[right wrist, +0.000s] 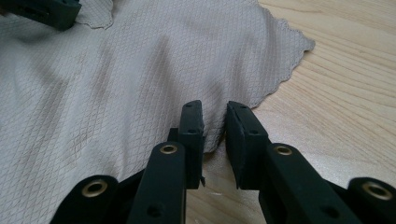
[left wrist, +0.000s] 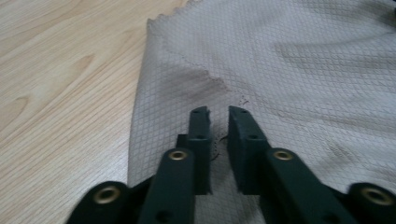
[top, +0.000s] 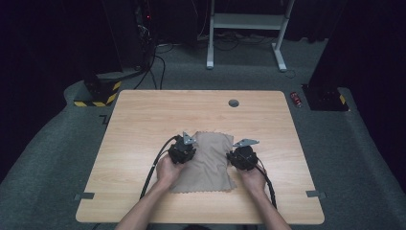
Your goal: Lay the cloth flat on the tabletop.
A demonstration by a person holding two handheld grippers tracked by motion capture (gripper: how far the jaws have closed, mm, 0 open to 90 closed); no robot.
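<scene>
Nearest to me are my 2 hands, my left hand (top: 168,172) and my right hand (top: 251,179). Each one holds a gripper low over the table (top: 143,115).

Just past my hands is the cloth (top: 208,163). It is tan and lies a bit rumpled on the wood, near my edge of the table. It sits right between my 2 grippers.

My left gripper (left wrist: 218,112) is at the left edge of the cloth. Its jaws are almost pressed together, and a bit of the wavy edge stands up in the thin gap. I think it is pinching the cloth there. From this gripper, the rest of the cloth (left wrist: 303,70) lies to the right.

My right gripper (right wrist: 215,106) is at the right edge. Its jaws are just as close together, and the cloth (right wrist: 116,93) rises in a ridge into the gap. So I think it is pinching too. From here the cloth lies to the left, with bare table (right wrist: 336,93) on the other side.

Both hands are at the same nearness to the cloth, 1 on each side. The cloth runs a little longer from me to the far side than across, and my grippers hold its far half. So I think the next move takes both hands at once.

Farther off, the table has a small round hole (top: 233,102).
</scene>
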